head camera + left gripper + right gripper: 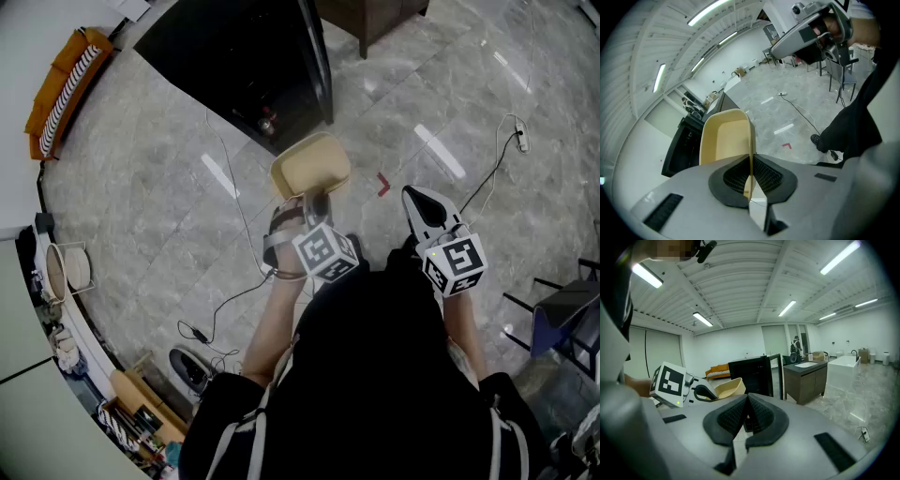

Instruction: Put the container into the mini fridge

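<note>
Where the jaws of the left gripper (751, 177) pinch its side wall, the pale-yellow rectangular plastic container (723, 140) hangs over the grey marble floor (159, 225); the open black mini fridge (220, 52) lies at its 11 o'clock, the right gripper (746, 417), jaws closed on nothing, at 3 o'clock.

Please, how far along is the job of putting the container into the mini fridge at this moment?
Done: the container is lifted off the floor, with the left gripper shut on its side wall. The mini fridge stands ahead with its door open. In hand: the container is held in front of the fridge, not yet inside. Left: set it inside and release it. The right gripper is shut and empty.
</note>
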The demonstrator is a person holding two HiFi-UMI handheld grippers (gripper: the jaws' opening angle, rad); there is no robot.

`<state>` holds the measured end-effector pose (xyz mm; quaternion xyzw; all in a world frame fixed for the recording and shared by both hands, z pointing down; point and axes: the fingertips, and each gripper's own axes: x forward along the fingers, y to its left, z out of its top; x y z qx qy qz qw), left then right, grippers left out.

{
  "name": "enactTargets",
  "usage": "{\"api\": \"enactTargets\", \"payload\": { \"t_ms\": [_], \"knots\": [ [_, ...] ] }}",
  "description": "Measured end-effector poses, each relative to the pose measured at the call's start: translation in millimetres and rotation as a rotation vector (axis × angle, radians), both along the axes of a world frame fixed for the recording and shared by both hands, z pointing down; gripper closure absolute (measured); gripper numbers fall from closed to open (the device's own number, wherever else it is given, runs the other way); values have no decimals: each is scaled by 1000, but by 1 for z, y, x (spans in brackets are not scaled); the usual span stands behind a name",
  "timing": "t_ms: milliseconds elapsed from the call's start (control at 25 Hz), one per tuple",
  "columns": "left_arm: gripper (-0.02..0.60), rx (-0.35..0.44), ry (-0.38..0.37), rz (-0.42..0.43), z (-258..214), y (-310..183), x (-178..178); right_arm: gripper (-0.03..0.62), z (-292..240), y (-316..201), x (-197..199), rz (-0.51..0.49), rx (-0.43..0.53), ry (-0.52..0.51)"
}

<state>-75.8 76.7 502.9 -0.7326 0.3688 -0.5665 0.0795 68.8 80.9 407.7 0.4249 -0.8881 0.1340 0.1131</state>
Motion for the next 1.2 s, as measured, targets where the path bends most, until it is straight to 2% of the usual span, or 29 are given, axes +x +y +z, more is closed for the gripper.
{"api": "enactTargets", "payload": {
  "t_ms": [360,560,680,960,1200],
  "knots": [
    [531,-4,-3,11,1,0,-10,577,-1,1,-8,2,-13,5],
    [531,-3,8,17,0,0,-14,577,-7,-3,-12,45,-15,-55],
    [531,-6,11,25,2,2,-17,577,-7,-2,-16,46,-19,-49],
    [531,-75,25,13,21,10,-20,576,7,10,-14,58,-99,-51],
    [531,-101,24,-1,34,0,-17,577,18,-9,-7,78,-127,-52]
  ]
}}
